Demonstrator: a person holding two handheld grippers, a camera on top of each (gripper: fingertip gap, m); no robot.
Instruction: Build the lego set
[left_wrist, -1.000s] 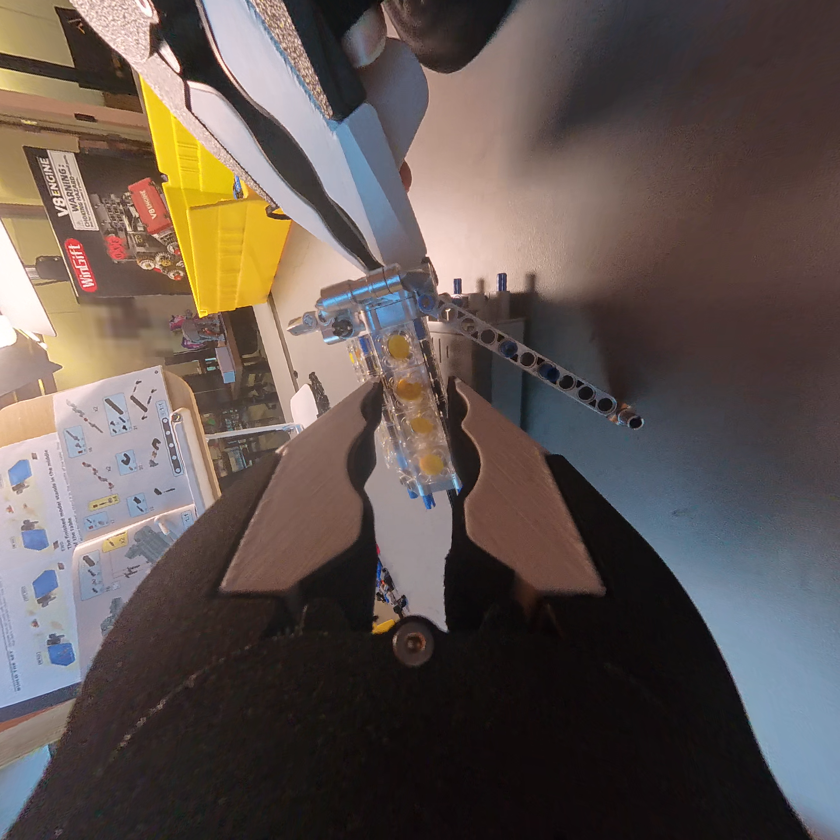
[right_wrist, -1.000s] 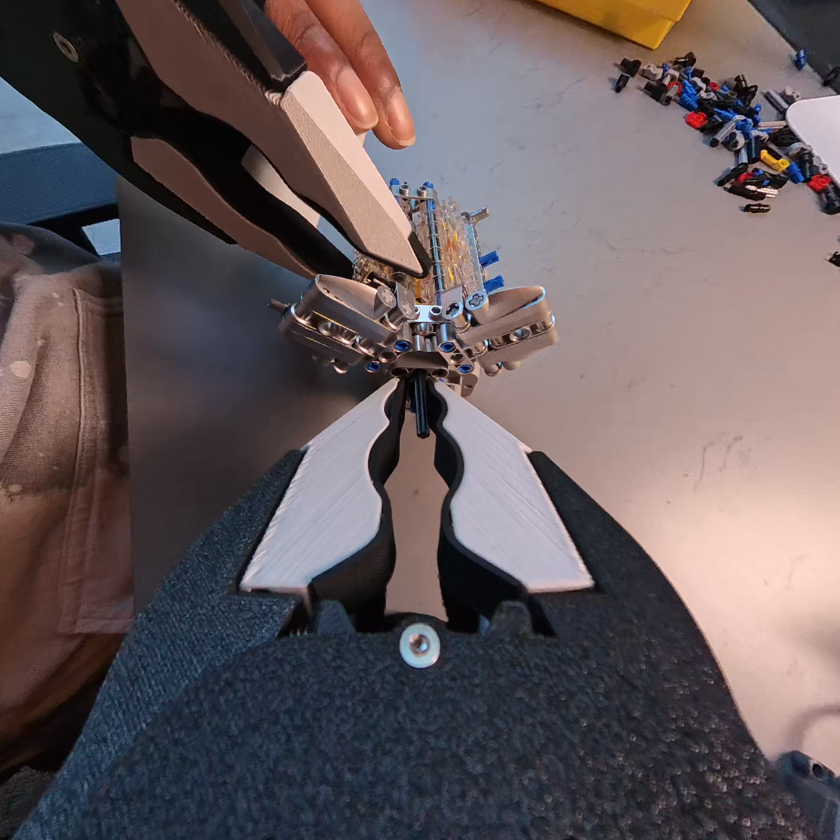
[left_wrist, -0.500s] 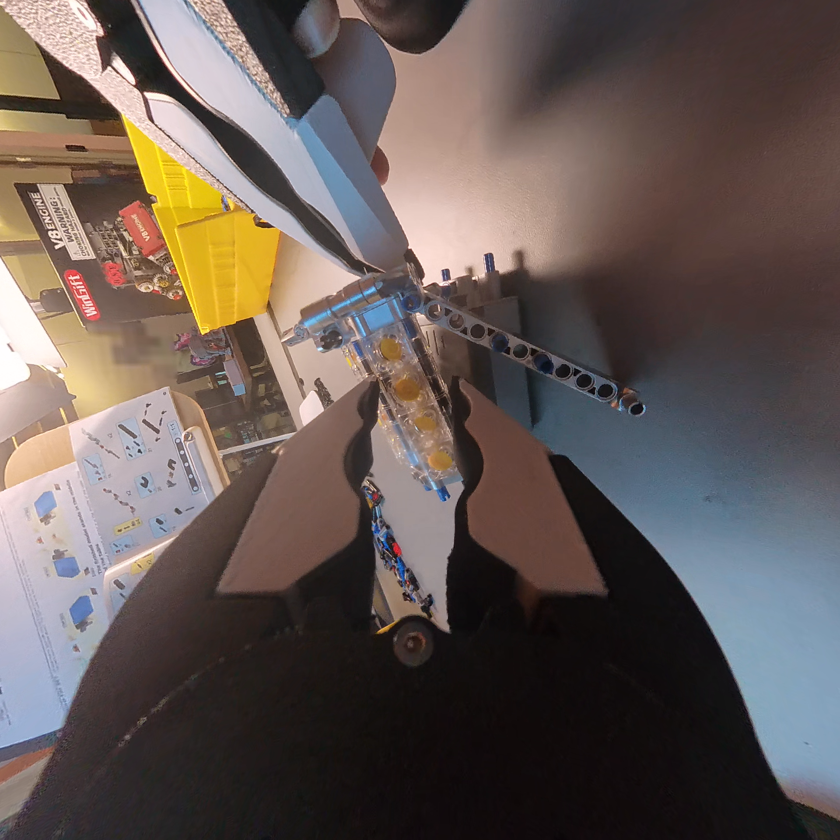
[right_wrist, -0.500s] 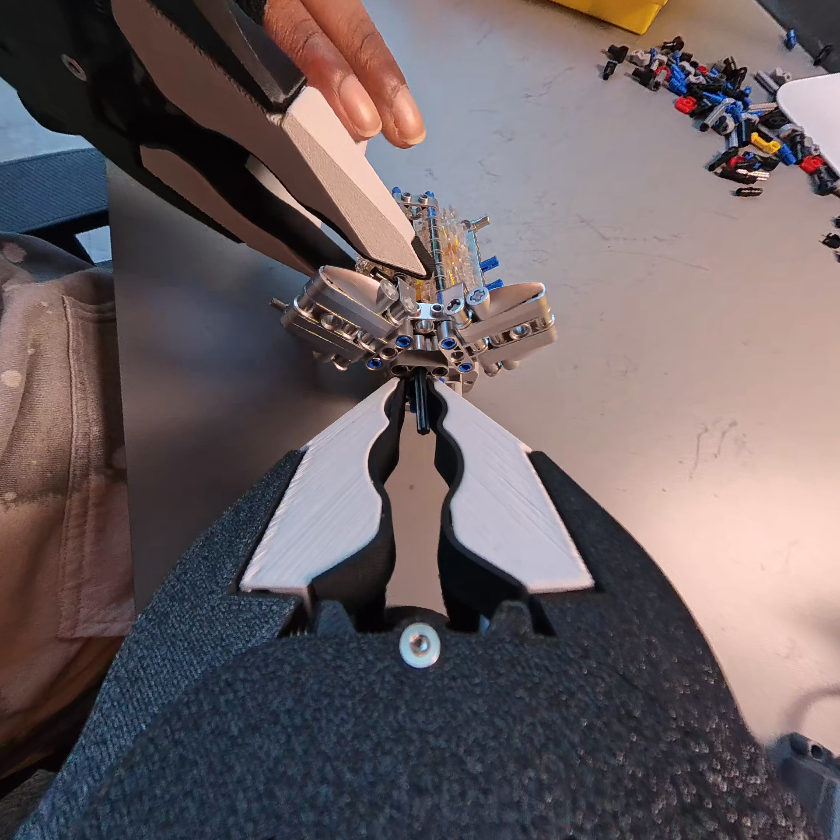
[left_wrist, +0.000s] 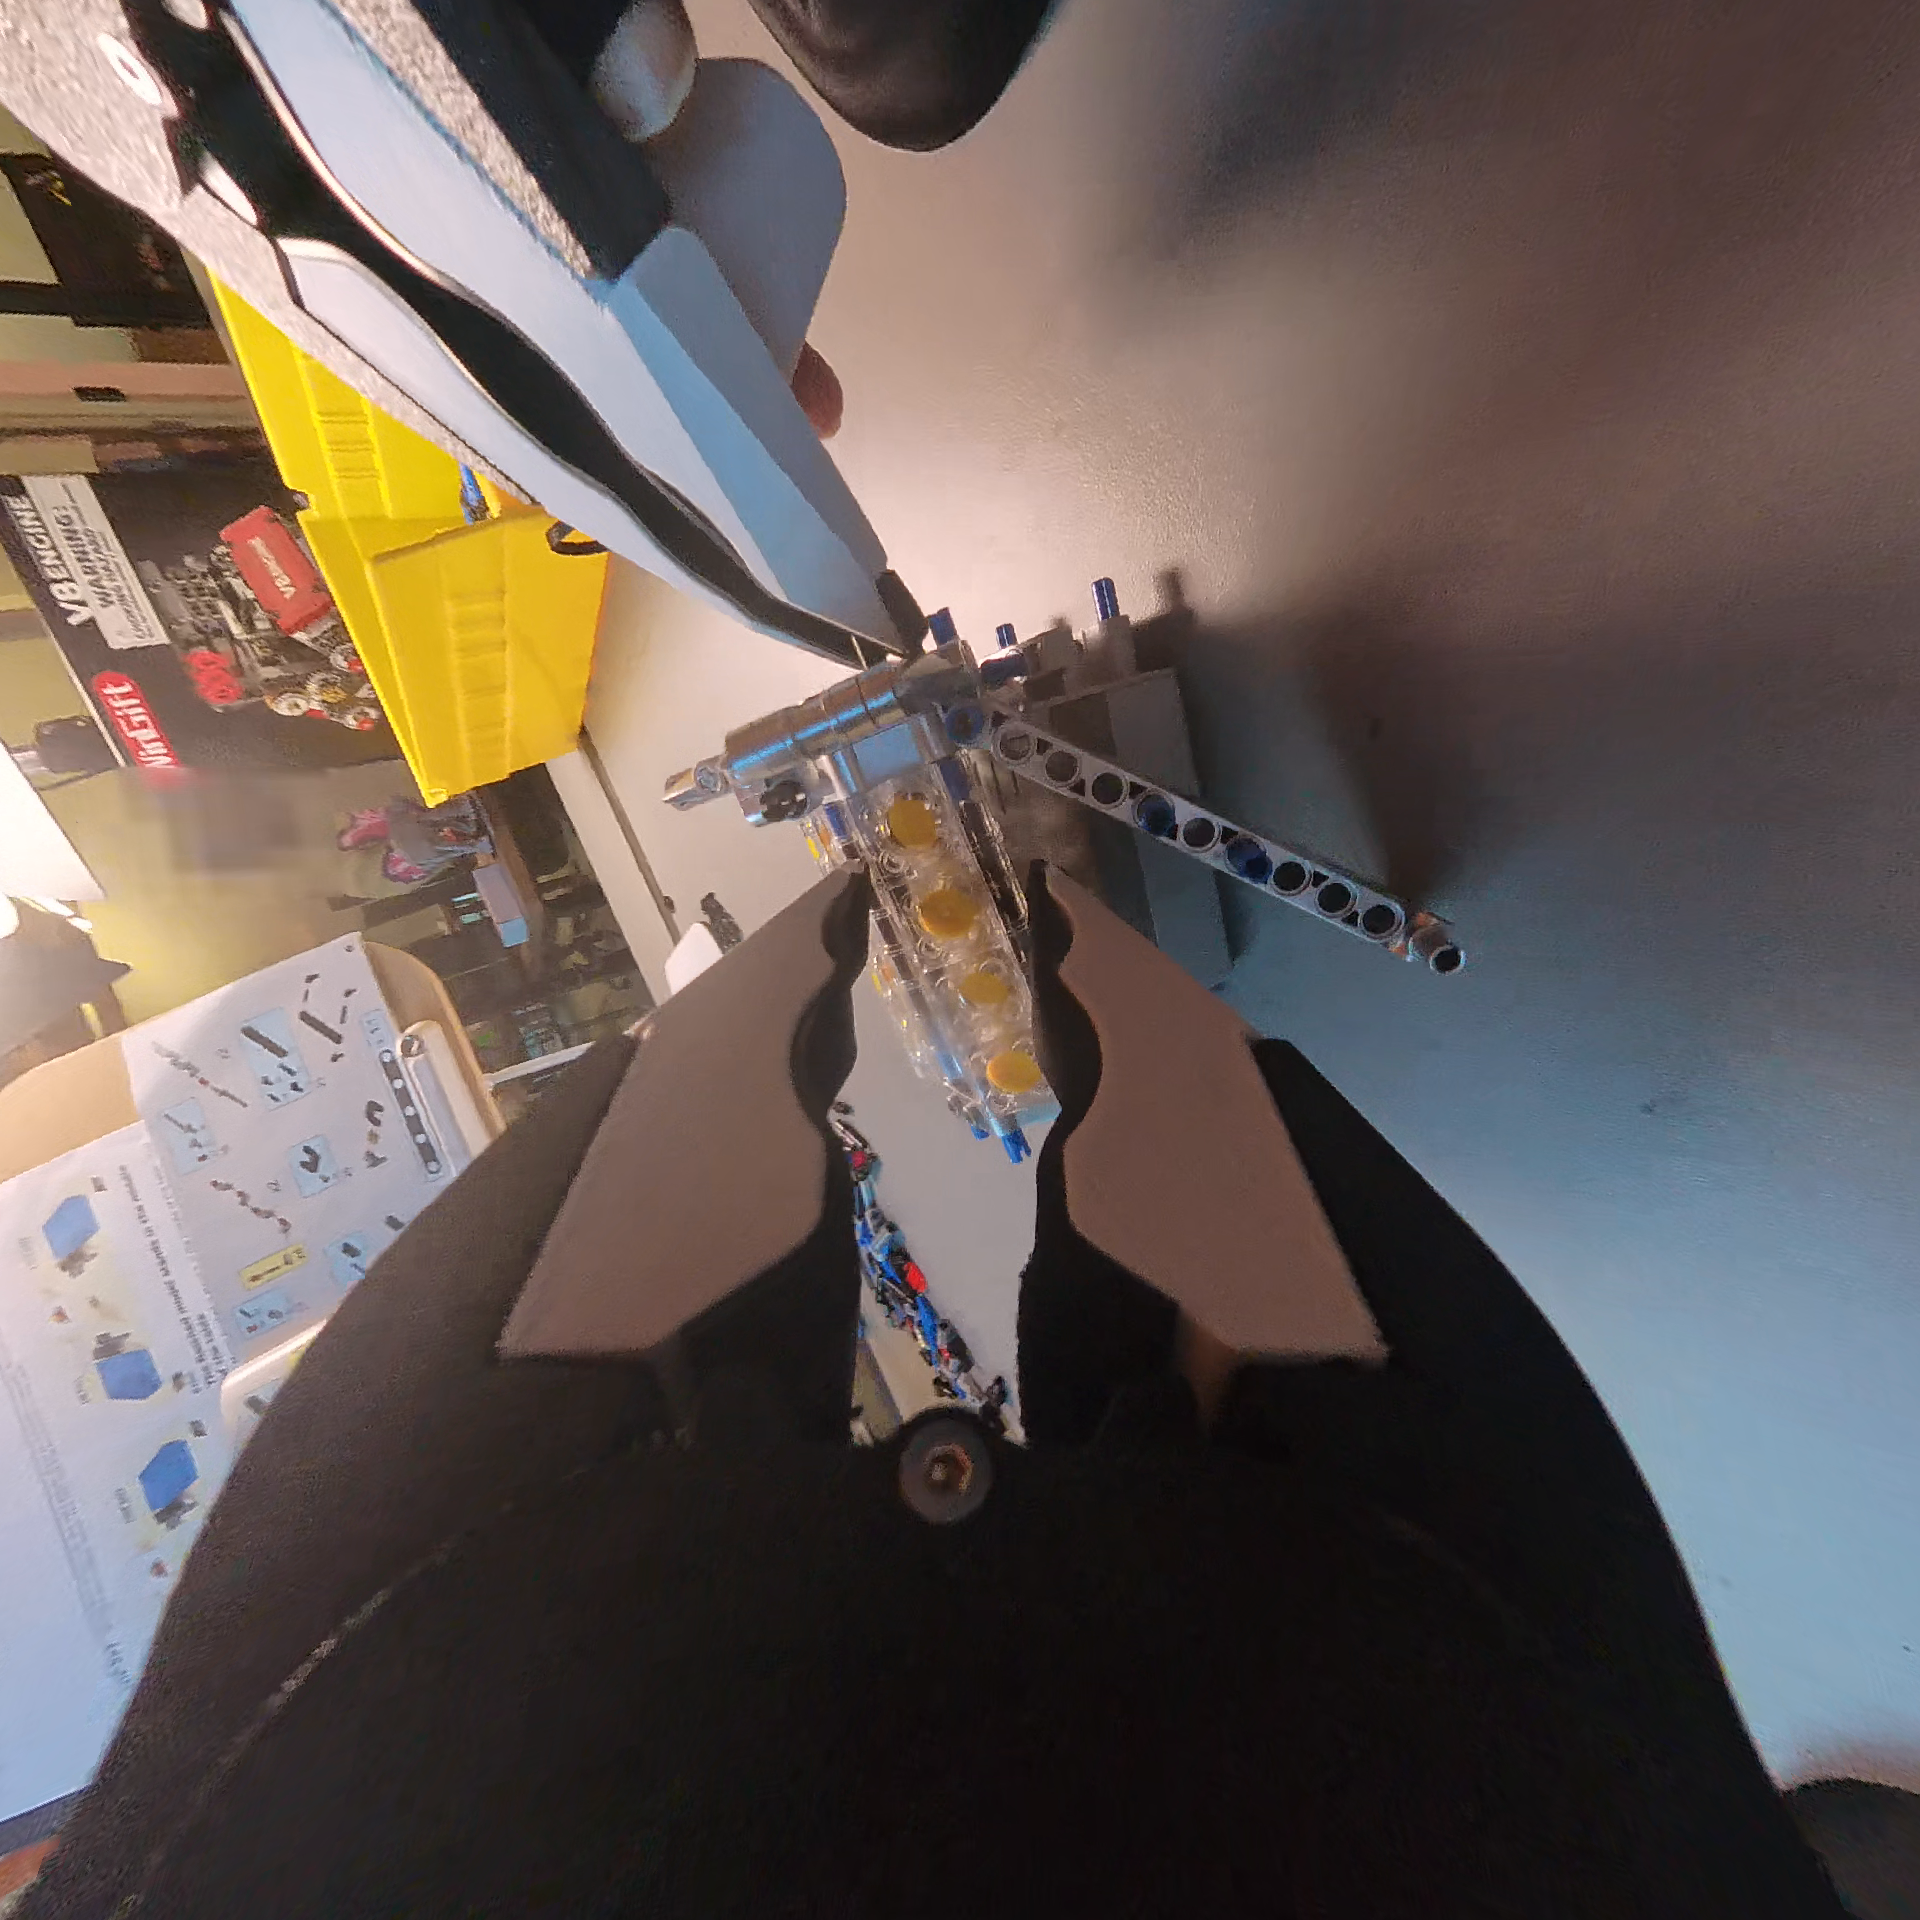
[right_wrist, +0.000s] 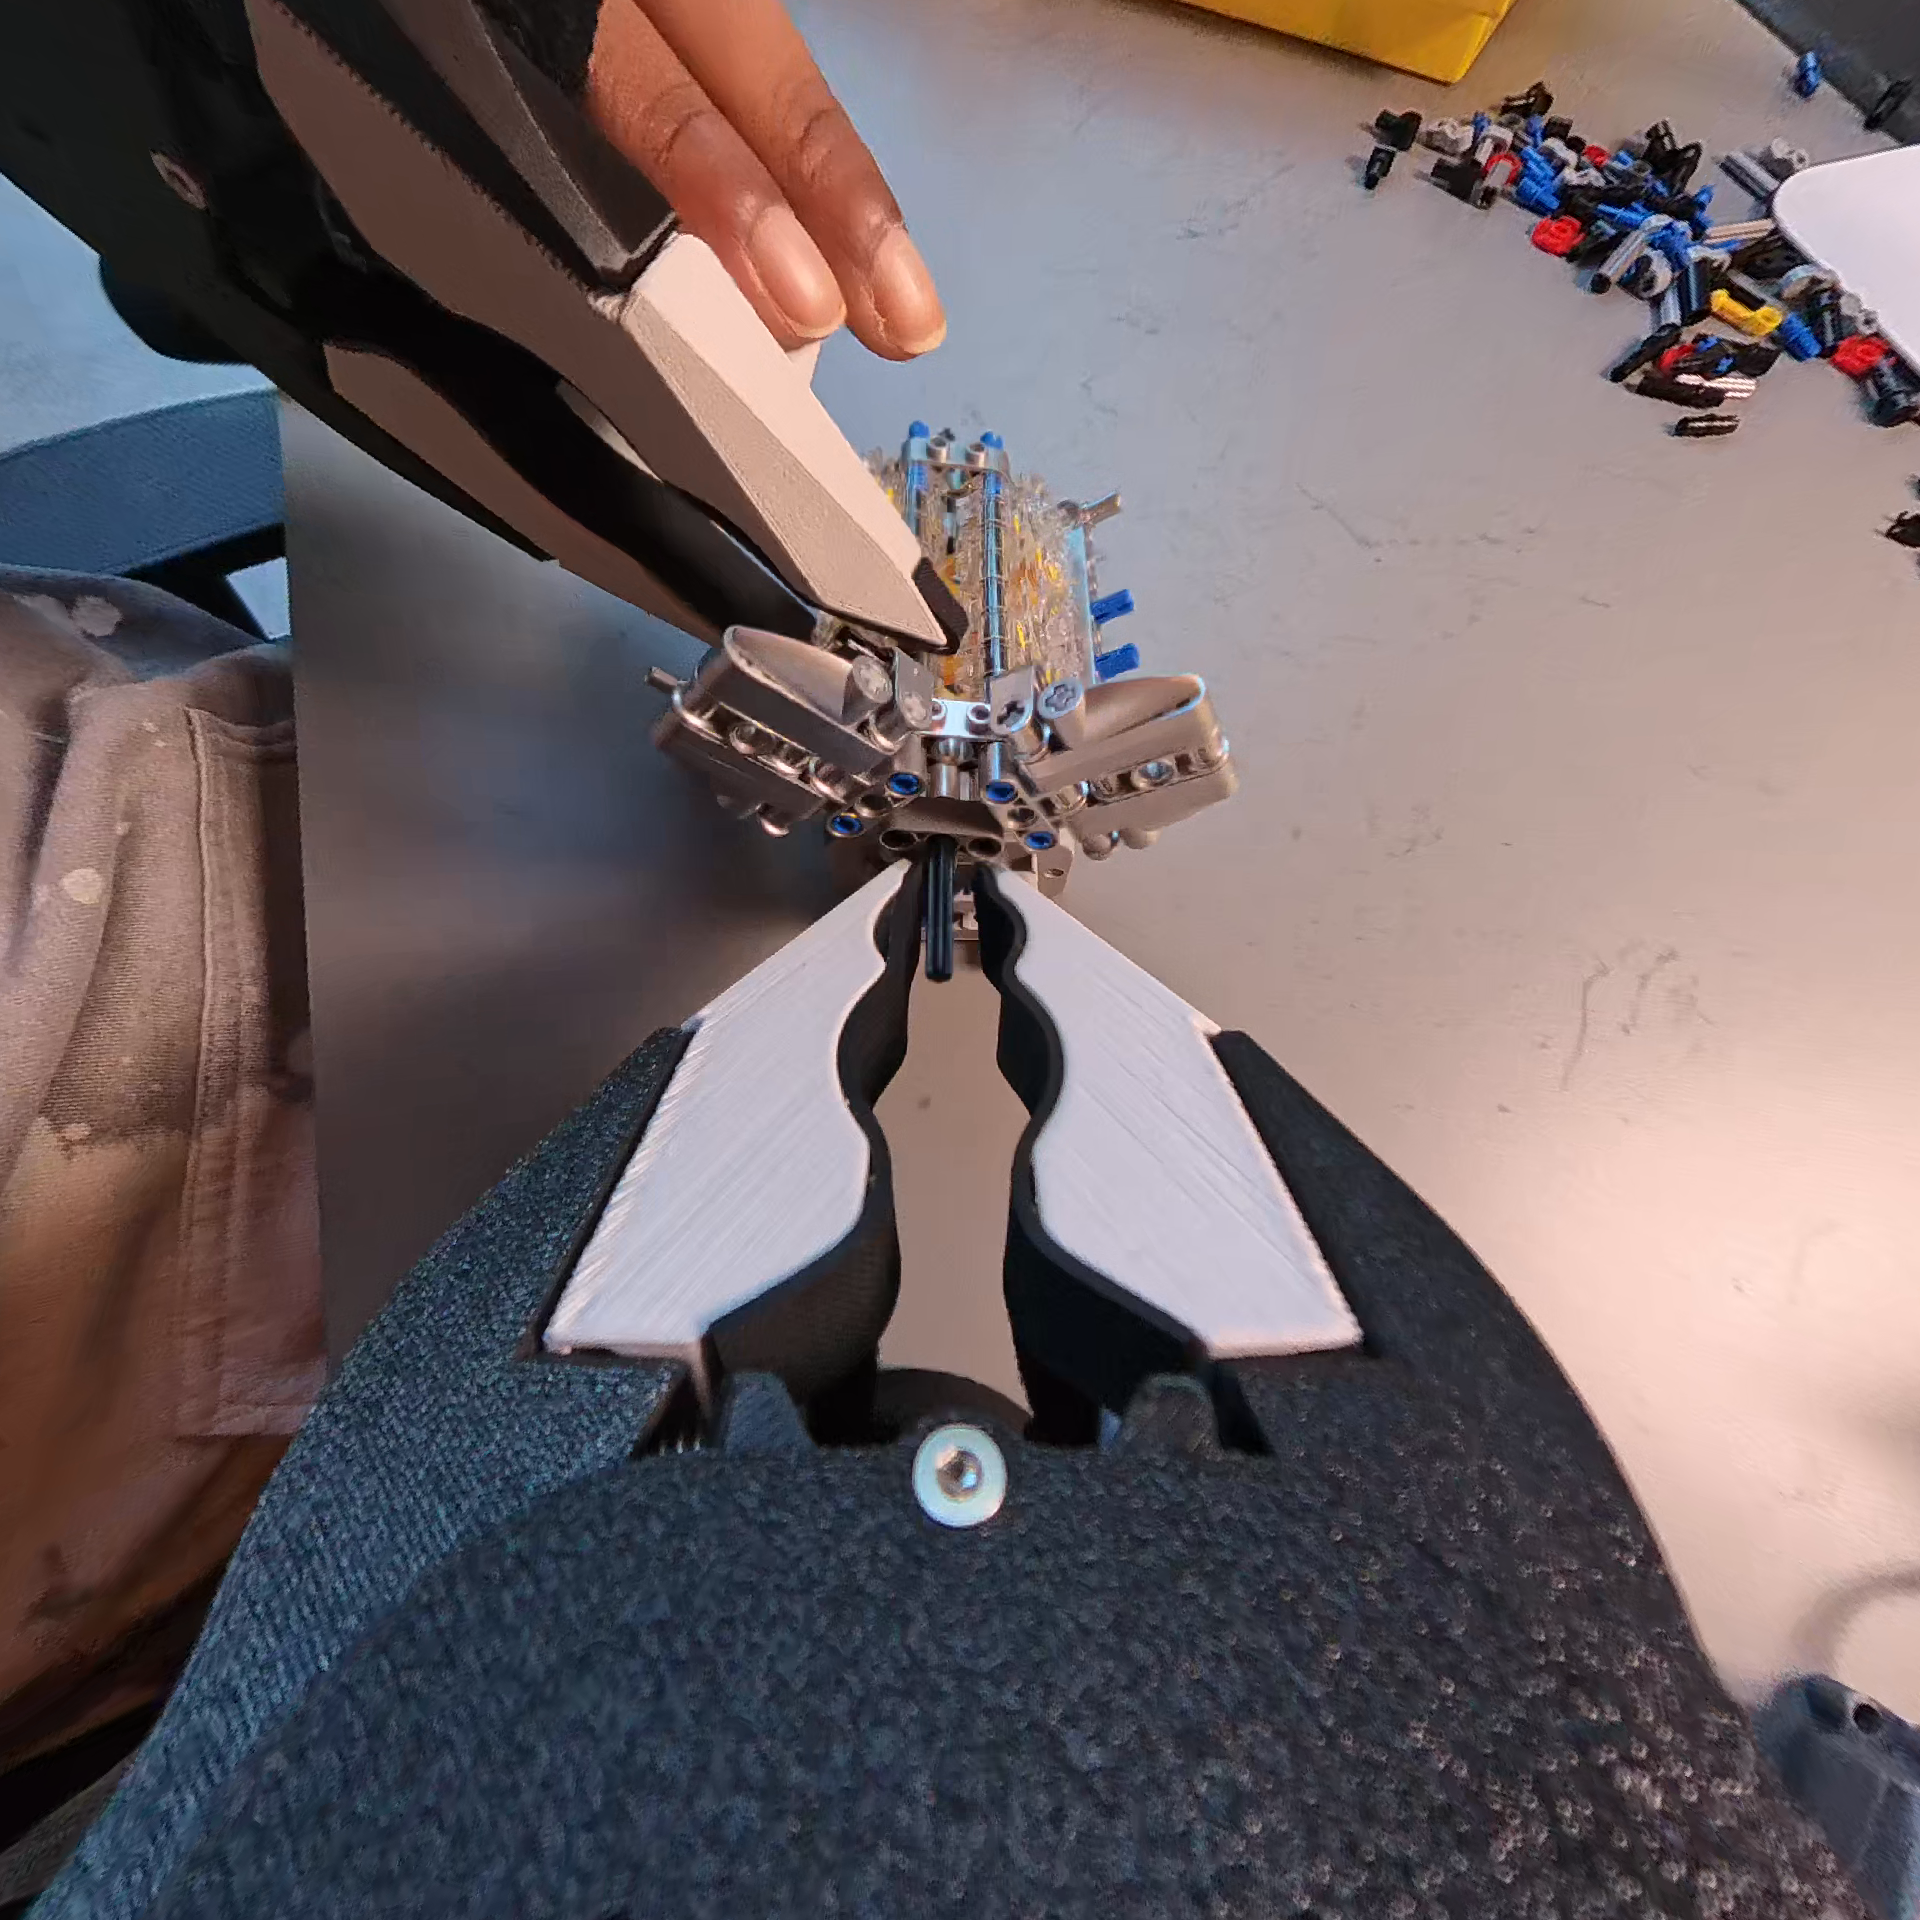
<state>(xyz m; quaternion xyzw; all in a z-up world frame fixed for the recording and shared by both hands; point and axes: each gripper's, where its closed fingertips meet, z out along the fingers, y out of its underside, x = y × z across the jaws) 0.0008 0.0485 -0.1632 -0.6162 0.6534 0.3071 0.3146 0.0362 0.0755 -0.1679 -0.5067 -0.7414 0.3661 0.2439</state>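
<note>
Two tongs met at one small brick engine (right_wrist: 940, 748) on the grey table (right_wrist: 1403, 779). We had the left tongs (left_wrist: 945, 925) clenched on its clear block, seen at 10 o'clock in the right wrist view. Our right tongs (right_wrist: 943, 894) stood narrowly parted at 6 o'clock, straddling a black rod (right_wrist: 938, 935) without pinching it. Loose pieces (right_wrist: 1683, 260) lay at 2 o'clock.
</note>
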